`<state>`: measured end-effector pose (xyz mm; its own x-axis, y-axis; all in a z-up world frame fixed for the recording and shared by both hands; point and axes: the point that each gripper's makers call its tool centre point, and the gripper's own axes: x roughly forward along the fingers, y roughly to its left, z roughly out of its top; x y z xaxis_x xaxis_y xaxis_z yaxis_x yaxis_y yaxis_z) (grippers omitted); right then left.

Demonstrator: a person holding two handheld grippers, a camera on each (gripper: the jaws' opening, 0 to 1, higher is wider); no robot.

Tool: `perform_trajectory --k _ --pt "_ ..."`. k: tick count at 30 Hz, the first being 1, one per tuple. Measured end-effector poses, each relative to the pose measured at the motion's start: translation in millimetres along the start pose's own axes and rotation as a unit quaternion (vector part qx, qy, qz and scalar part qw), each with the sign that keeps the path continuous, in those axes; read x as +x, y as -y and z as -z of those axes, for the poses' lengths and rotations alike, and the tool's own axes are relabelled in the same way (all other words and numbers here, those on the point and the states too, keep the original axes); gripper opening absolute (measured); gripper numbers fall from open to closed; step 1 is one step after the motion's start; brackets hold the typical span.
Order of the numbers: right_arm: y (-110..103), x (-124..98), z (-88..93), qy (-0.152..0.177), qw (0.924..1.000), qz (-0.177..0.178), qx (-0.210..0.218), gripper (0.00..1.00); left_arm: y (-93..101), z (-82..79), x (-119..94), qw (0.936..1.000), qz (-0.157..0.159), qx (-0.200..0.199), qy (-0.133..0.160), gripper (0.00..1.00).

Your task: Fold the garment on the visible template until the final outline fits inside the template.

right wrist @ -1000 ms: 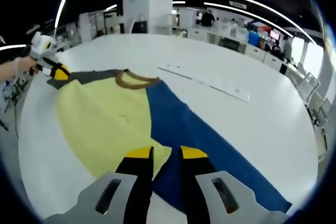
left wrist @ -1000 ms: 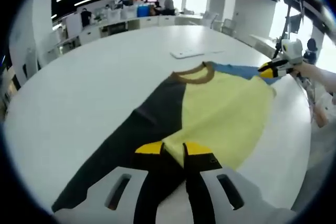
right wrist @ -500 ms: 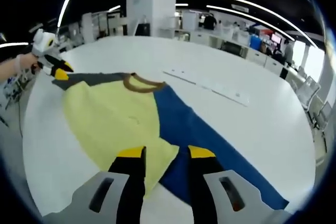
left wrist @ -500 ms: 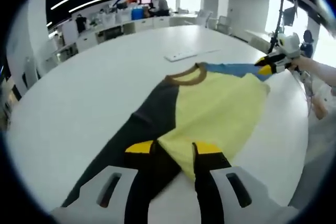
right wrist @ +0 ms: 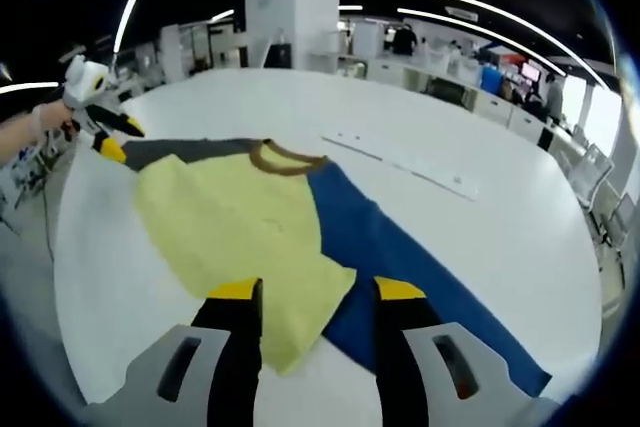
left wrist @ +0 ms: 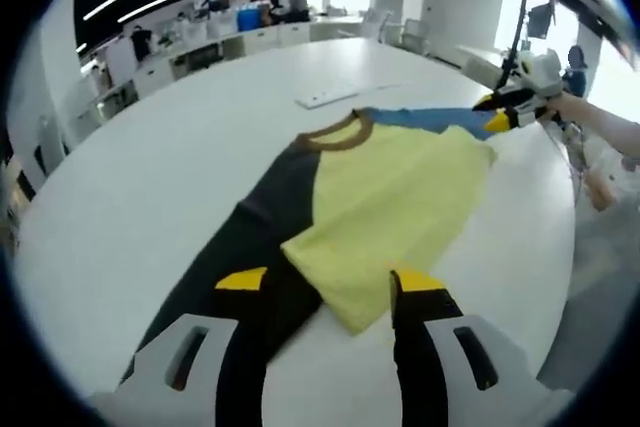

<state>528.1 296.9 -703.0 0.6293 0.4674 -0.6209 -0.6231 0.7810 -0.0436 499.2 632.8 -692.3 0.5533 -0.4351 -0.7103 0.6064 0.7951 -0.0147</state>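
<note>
1. My left gripper (left wrist: 325, 292) has its jaws spread wide, clamping nothing.
2. My right gripper (right wrist: 315, 292) is likewise parted and empty.
3. The garment (left wrist: 385, 192) lies flat on the white table (left wrist: 150, 167), near both grippers.

White table (left wrist: 150, 177), garment (left wrist: 385, 197) flat, template strip (right wrist: 400, 159)

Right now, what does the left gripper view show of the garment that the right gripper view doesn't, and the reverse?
The left gripper view shows the dark sleeve stretching toward its own open left gripper. The right gripper view shows the blue sleeve running along the table past the open right gripper. Both share the yellow body panel, the brown collar and the other gripper at the far end.
</note>
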Motion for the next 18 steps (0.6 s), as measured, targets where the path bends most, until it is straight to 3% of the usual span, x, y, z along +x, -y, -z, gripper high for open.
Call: perform_trajectory --k 18 --pt "-22.1 -18.8 -2.6 0.005 0.9997 -0.02 -0.015 0.6 20.9 4.0 -17.3 0.9996 0.008 0.024 -0.013 0.62"
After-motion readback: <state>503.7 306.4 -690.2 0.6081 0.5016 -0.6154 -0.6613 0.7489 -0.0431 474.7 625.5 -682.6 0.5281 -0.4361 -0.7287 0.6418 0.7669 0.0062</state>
